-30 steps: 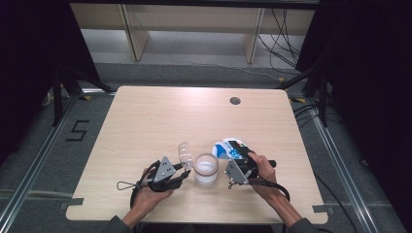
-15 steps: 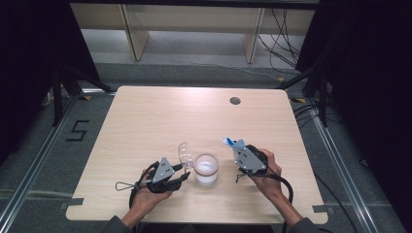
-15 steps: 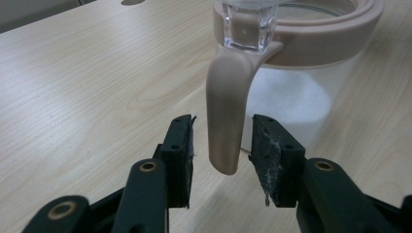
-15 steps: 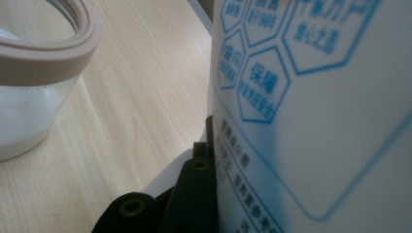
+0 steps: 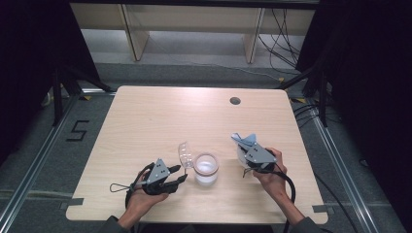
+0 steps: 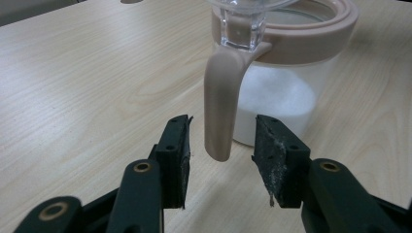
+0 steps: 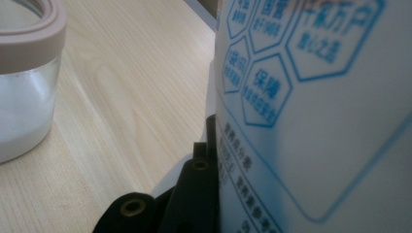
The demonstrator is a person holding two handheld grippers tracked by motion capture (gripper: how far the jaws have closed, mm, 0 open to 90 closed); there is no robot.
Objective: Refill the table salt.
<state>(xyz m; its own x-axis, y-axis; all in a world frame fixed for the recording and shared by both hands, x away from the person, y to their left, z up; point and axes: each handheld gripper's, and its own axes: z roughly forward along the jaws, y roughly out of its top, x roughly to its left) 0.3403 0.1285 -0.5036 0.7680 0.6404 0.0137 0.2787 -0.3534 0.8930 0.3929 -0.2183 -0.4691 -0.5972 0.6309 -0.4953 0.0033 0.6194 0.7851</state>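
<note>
1. Since a second ago the right gripper has drawn its blue-and-white bag away from the jar to the right, so the two now sit apart; the left gripper has hardly shifted
2. Left hand comes in from the table's near edge, forearm angled up and rightward, with the left gripper lying low over the wood and pointing right at the jar
3. Its jaws stand open, one on either side of the jar's beige clasp lever, which hangs between them without being touched
4. Just ahead of those jaws, the jar has a beige rim, white powder inside, and its clear lid flipped open toward the left gripper
5. Right hand reaches in from the near edge; the right gripper is clamped on the bag, which rises above and beyond it
6. In the right gripper view the bag's blue printing is blurred
7. Pale wood table has a round hole far beyond the right gripper; grey floor, shelving legs and cables lie beyond
</note>
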